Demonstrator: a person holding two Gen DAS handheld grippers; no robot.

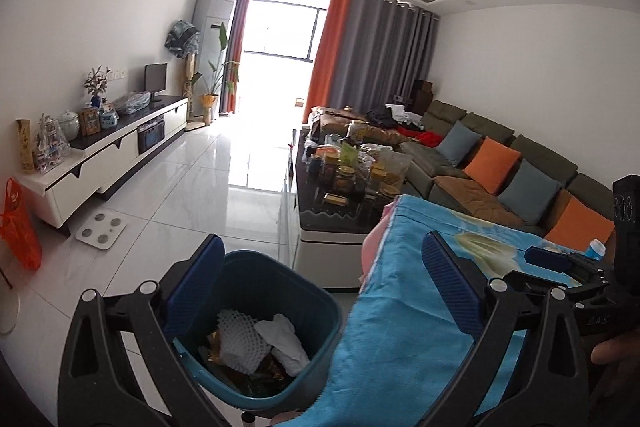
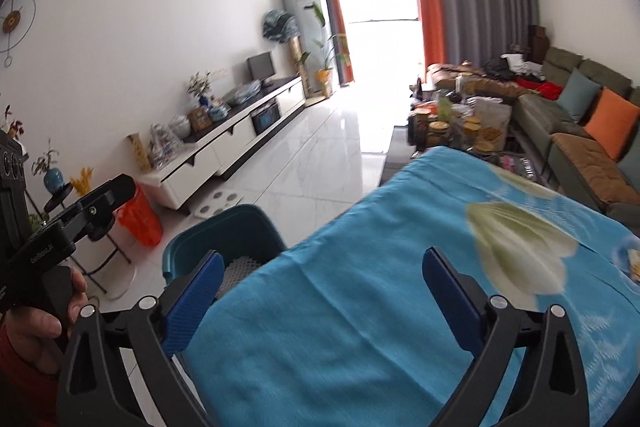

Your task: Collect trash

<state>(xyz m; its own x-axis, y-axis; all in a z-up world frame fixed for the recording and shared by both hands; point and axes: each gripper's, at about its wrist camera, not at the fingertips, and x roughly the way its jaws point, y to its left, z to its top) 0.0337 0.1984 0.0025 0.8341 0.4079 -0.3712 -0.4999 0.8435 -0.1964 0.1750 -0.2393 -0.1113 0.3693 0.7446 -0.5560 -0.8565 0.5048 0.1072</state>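
Note:
A teal trash bin [image 1: 256, 327] stands on the floor beside a table draped in a blue flowered cloth [image 1: 400, 307]. Inside the bin lie a white foam net [image 1: 236, 343], a crumpled white tissue [image 1: 284, 343] and brownish wrappers. My left gripper [image 1: 323, 238] hangs open above the bin and the cloth's edge, with nothing between its blue pads. My right gripper [image 2: 324, 253] is open over the blue cloth [image 2: 400, 267], also with nothing in it. In the right wrist view the bin [image 2: 224, 227] shows at lower left, and the left gripper [image 2: 108, 193] sits at the far left in a hand [image 2: 40, 319].
A coffee table [image 1: 304, 223] crowded with jars stands beyond the cloth, with a green sofa [image 1: 448, 115] and cushions to its right. A white TV cabinet [image 1: 120, 147] lines the left wall. A bathroom scale [image 1: 100, 225] and an orange bag [image 1: 20, 223] sit on the tiled floor.

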